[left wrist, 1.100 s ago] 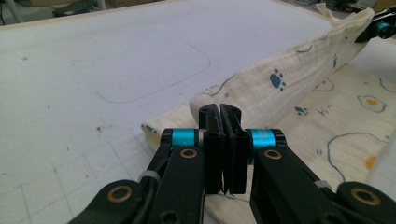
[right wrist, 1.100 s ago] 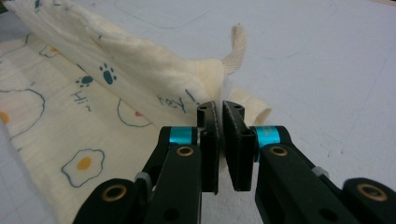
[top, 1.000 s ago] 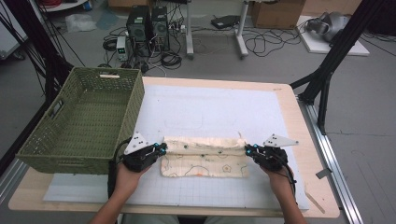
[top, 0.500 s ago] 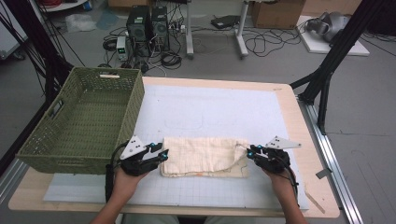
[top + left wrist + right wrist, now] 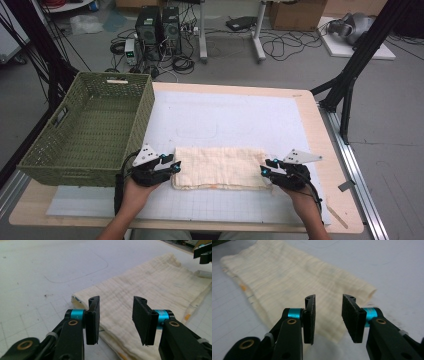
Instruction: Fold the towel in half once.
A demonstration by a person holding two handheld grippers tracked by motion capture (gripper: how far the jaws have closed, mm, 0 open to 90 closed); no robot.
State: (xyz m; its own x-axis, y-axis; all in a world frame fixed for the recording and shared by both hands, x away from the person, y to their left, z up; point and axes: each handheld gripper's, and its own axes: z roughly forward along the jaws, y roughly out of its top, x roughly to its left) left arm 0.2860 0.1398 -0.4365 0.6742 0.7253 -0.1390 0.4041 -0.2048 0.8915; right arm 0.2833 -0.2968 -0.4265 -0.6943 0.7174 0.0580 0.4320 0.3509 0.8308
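A cream crinkled-gauze cloth (image 5: 220, 167), folded into a flat rectangle, is laid on the desk's white grid mat (image 5: 240, 120) between left gripper (image 5: 173, 165) and right gripper (image 5: 264, 167), both just opened, nothing clamped.

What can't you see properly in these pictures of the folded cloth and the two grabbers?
- Cloth: the high view shows the top layer; folds cover the layers beneath.
- Its far corner in the right gripper view is blurred and cut off by the top edge.
- Basket: the near wall hides the floor just behind it in the high view.
- Left gripper and right gripper: jaws apart, having just opened, with nothing clamped; whether they touch the cloth is unclear.
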